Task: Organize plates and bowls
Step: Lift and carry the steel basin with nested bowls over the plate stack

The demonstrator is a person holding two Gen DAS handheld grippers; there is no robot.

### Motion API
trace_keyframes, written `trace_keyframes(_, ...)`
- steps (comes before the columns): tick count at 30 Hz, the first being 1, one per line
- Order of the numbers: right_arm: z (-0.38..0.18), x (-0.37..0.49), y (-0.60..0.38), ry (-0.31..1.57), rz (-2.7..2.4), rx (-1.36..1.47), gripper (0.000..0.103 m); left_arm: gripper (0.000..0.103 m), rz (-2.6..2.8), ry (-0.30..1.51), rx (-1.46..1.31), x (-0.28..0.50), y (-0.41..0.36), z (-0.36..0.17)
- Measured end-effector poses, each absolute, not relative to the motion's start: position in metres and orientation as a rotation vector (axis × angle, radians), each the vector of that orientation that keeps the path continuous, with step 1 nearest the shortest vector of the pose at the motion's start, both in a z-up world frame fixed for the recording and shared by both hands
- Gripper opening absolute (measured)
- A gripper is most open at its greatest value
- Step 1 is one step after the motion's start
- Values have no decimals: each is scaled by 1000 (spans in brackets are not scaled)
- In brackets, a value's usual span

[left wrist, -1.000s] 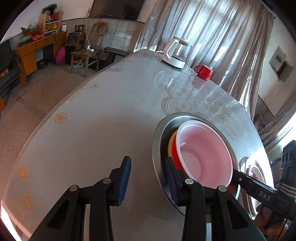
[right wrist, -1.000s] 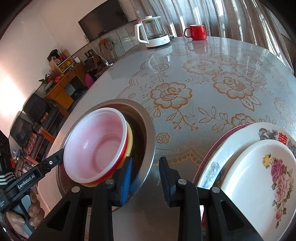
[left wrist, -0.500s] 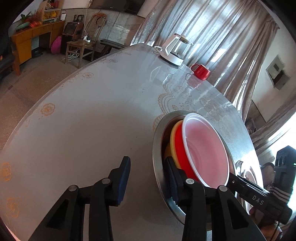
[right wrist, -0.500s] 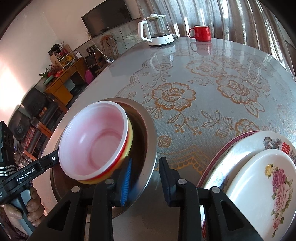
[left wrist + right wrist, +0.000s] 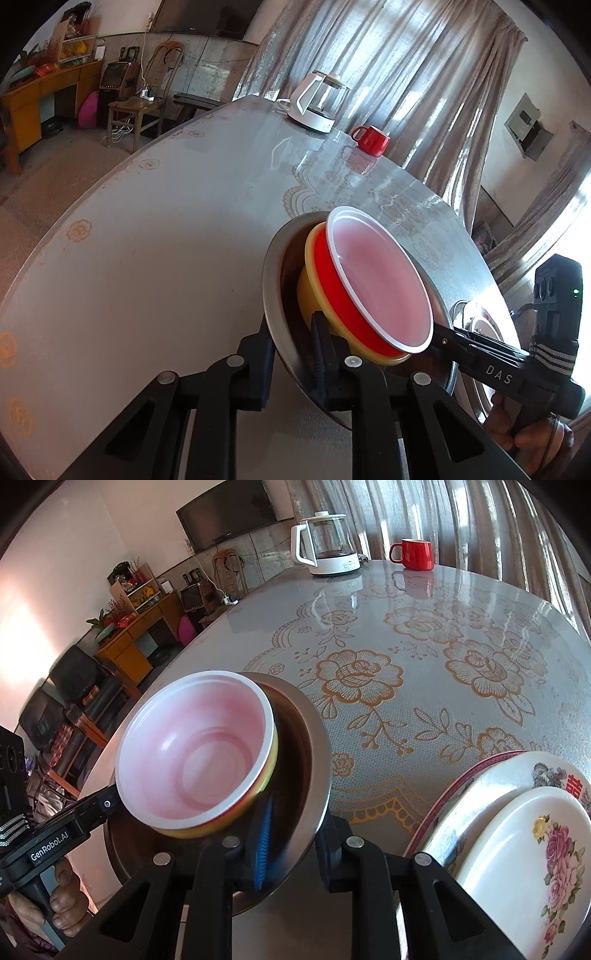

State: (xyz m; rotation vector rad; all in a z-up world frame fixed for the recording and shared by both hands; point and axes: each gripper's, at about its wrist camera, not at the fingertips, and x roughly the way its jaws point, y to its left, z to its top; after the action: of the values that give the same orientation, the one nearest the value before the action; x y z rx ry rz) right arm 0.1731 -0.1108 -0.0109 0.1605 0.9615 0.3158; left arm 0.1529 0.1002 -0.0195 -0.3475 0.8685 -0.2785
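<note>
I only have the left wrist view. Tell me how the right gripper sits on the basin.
Observer: The right gripper straddles the metal basin at its rim, blue pad inside, other finger outside; its jaws are closing on it.
Operator: Report what lies beyond that gripper.
Observer: A floral plate lies stacked on a larger red-rimmed plate, to the right of the basin in the right wrist view.

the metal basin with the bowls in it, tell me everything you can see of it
The metal basin is round, wide and shallow, dull steel with a flat rim. It sits tilted on the floral table, beside stacked plates. The left gripper and right gripper each pinch its rim. Inside, nested yellow and red bowls lean.
</note>
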Motion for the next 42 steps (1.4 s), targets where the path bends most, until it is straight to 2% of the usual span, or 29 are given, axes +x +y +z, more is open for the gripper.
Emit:
trace_keyframes(3,-12,175,-111,962,309,164,22,28,-244,876,-352,157,104,-22)
trace_keyframes(5,-12,175,-111,958,307,160,22,30,-233,874,-344,159,105,-23)
trace_keyframes(8,-12,175,-110,956,305,156,21,27,-228,867,-316,161,101,-22)
trace_keyframes(9,-12,174,-110,956,308,156,21,19,-245,860,-315,160,100,-21)
trace_keyframes(10,-11,174,-110,955,314,155,21,16,-264,855,-313,158,98,-19)
trace_keyframes(27,0,149,-110,925,346,157,21,17,-300,811,-346,122,107,-10)
trace_keyframes(42,20,124,-132,871,338,197,21,18,-348,737,-298,99,86,24)
